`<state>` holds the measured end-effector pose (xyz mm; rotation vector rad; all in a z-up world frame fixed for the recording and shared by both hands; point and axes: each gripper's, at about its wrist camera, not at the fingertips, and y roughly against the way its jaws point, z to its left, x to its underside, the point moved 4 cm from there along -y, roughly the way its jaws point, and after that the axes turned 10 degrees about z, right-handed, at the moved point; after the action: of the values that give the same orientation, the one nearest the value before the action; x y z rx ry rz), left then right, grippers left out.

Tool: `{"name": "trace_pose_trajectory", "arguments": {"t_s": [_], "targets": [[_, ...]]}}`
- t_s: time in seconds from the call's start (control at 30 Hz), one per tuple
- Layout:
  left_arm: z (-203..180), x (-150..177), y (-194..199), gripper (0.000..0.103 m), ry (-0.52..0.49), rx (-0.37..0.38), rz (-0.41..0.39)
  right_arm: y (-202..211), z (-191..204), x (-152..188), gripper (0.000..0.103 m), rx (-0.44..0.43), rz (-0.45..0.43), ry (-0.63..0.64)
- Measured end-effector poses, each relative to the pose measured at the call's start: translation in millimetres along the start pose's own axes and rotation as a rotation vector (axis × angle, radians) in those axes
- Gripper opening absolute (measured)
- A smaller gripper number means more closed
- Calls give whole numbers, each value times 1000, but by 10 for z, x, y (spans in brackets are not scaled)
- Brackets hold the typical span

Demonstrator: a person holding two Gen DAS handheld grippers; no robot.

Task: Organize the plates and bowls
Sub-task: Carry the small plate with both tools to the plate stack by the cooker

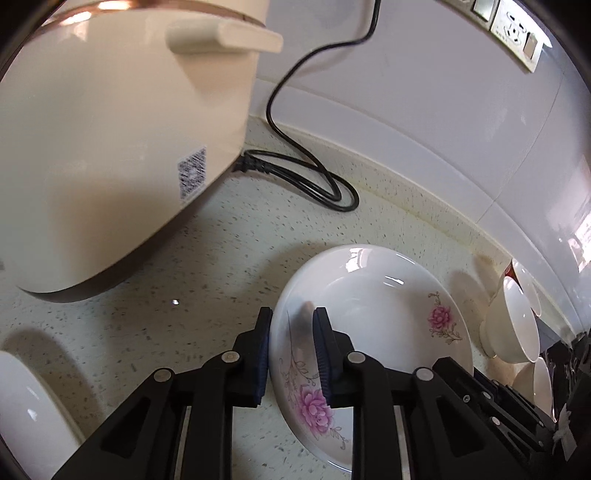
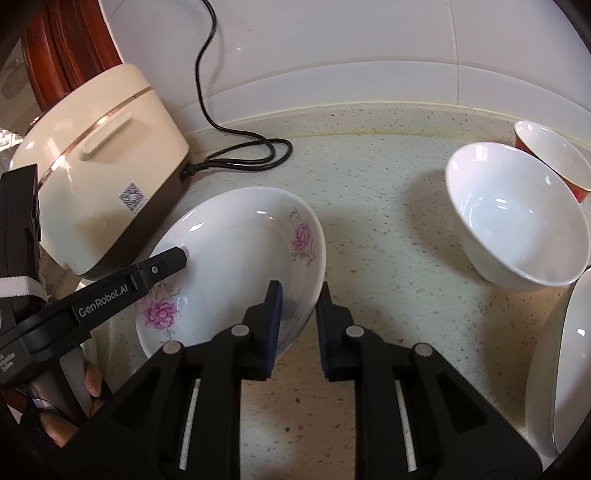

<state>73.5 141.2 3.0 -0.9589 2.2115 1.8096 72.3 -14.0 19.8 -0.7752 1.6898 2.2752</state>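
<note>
A white plate with pink flowers is tilted above the speckled counter. My left gripper straddles its left rim, one finger on each side, shut on it; the left gripper's finger shows on that rim in the right wrist view. My right gripper straddles the plate's near right rim, its jaws a little apart around the rim. A white bowl lies tipped on the counter to the right, with a red-sided bowl behind it.
A cream rice cooker stands at the left, its black cord looped by the wall. White dishes sit at the right edge and at the lower left. Bowls lie at the right. A wall socket is above.
</note>
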Motion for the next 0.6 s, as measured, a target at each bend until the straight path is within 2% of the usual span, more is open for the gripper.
{"name": "trace_pose_trajectory", "arguments": {"t_s": [0.17, 0.3, 0.6], "targets": [[30, 68, 224, 23, -1, -17, -78, 56, 57, -8, 22, -53, -7, -1], [121, 91, 304, 23, 23, 3, -96, 71, 111, -2, 22, -82, -8, 6], [237, 144, 581, 23, 39, -4, -158, 112, 279, 5, 22, -125, -8, 57]]}}
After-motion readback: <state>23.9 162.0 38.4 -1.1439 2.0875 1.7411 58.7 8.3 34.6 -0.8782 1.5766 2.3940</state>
